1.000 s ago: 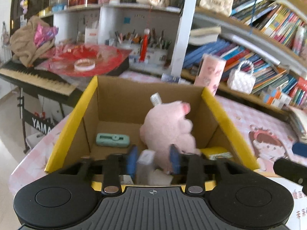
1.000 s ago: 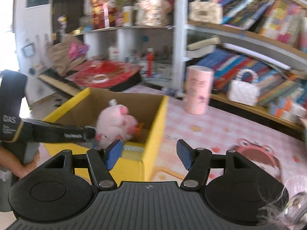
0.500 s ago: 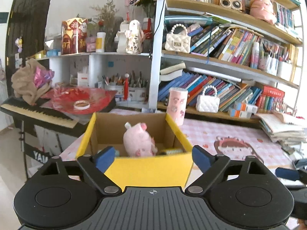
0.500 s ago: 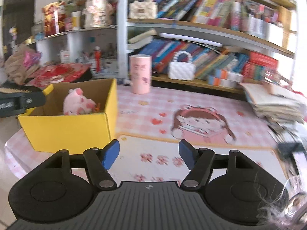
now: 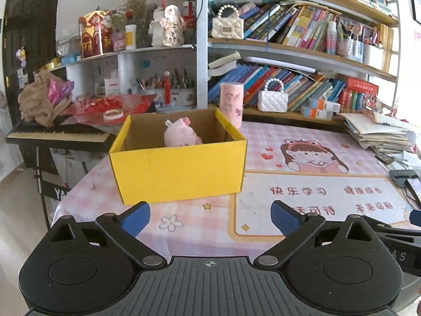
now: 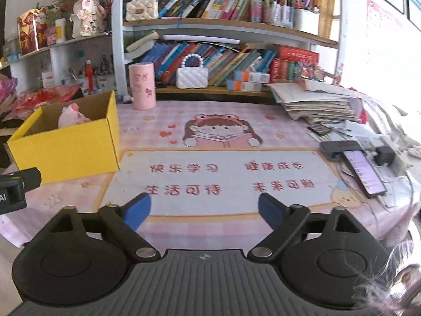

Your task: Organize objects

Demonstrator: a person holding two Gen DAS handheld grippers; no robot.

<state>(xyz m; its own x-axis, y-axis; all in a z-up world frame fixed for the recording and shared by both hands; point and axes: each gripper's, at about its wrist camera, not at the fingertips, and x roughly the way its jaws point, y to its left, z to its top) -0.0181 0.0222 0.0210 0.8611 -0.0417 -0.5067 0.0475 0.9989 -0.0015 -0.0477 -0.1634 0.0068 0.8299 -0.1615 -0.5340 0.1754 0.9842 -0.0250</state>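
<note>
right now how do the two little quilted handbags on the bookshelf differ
The cream handbag sits on the upper shelf beside the white post; the white handbag sits a shelf lower, in front of leaning books. The cream one carries a small dark plate on its front flap; the white one looks plain. Both are quilted, stand upright and have pearl-bead handles.

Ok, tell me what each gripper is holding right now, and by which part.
Nothing is held. The left gripper and right gripper are both opening with only bare table between their jaws. The pig sits in the box.
</note>
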